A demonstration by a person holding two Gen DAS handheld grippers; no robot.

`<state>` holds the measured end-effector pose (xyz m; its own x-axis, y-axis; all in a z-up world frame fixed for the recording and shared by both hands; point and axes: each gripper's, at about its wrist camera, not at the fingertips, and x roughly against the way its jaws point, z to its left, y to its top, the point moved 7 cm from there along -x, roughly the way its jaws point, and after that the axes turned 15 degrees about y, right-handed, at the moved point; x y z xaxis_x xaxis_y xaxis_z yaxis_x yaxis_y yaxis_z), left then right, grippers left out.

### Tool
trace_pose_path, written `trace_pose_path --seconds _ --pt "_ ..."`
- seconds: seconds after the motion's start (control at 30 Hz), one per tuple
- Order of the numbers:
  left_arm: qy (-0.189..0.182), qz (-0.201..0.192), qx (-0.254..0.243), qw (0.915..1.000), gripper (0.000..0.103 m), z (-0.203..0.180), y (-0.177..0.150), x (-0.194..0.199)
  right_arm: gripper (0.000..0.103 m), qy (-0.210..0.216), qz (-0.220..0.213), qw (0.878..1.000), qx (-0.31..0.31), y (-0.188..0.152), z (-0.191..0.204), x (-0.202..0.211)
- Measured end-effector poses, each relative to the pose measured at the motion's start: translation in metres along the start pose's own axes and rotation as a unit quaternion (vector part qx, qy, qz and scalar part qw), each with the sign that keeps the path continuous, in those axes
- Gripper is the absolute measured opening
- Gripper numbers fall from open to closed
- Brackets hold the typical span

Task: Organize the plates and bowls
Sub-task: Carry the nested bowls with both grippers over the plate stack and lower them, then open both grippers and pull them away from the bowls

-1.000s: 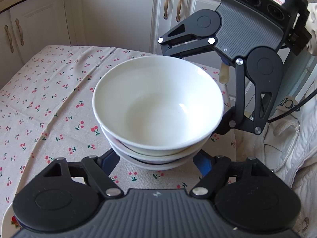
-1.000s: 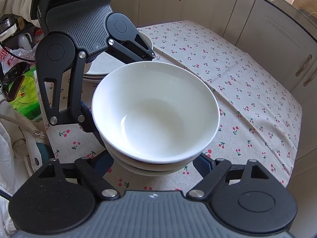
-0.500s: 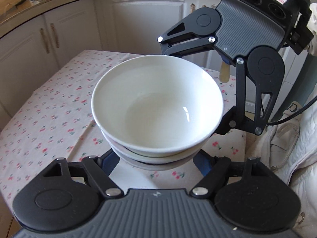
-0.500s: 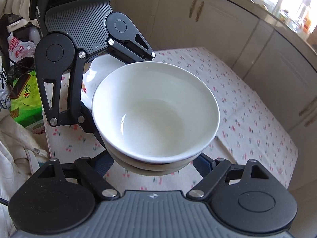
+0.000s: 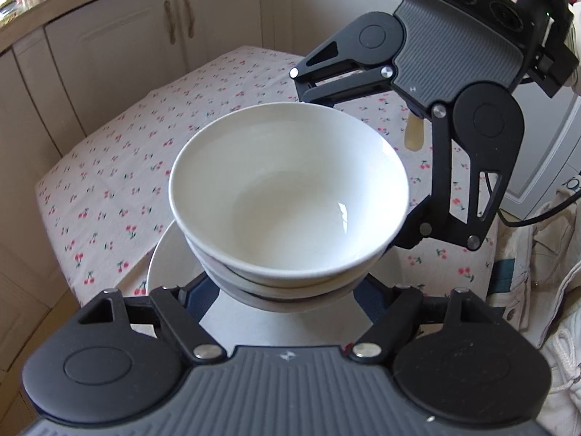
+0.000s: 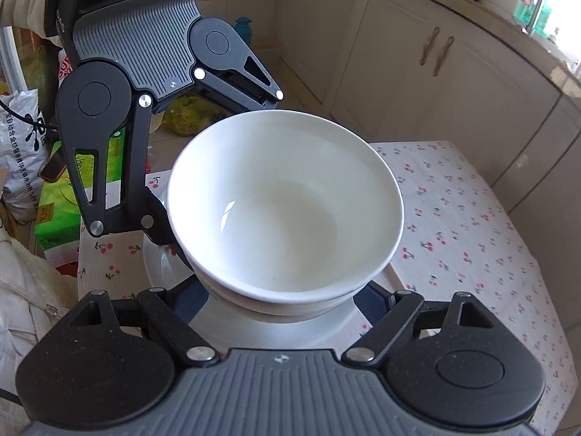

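Note:
A stack of white bowls (image 5: 287,203) is held in the air between both grippers, above a white plate (image 5: 163,254) on the cherry-print tablecloth. My left gripper (image 5: 287,290) clasps the stack's lower part from the near side; its fingertips are hidden under the bowls. My right gripper (image 5: 363,167) clasps it from the far right. In the right wrist view the stack of bowls (image 6: 287,210) fills the centre, my right gripper (image 6: 283,301) clasps it from below and the left gripper (image 6: 203,174) from the far left, over the plate (image 6: 159,261).
The table with the cherry cloth (image 5: 120,167) stretches left; its edge lies near cream cabinets (image 5: 120,47). In the right wrist view a green box (image 6: 58,218) and bags (image 6: 21,145) lie on the floor left of the table. White fabric (image 5: 544,290) lies at the right.
Both grippers have lifted the stack of bowls and carried it across the table; it now hangs over a white plate that was out of sight before. The grip is unchanged.

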<state>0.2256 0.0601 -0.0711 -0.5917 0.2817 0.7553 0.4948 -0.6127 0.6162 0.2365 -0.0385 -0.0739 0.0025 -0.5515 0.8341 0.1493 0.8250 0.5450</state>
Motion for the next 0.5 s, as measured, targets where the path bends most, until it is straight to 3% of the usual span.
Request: trace_pose_path --seconds 0.5 --pt "-0.006 -0.005 0.018 0.9998 0.08 0.0023 -0.0126 0.0016 0.09 0.009 0.008 1.0 -0.014 0.0006 0.0022 -0.0101"
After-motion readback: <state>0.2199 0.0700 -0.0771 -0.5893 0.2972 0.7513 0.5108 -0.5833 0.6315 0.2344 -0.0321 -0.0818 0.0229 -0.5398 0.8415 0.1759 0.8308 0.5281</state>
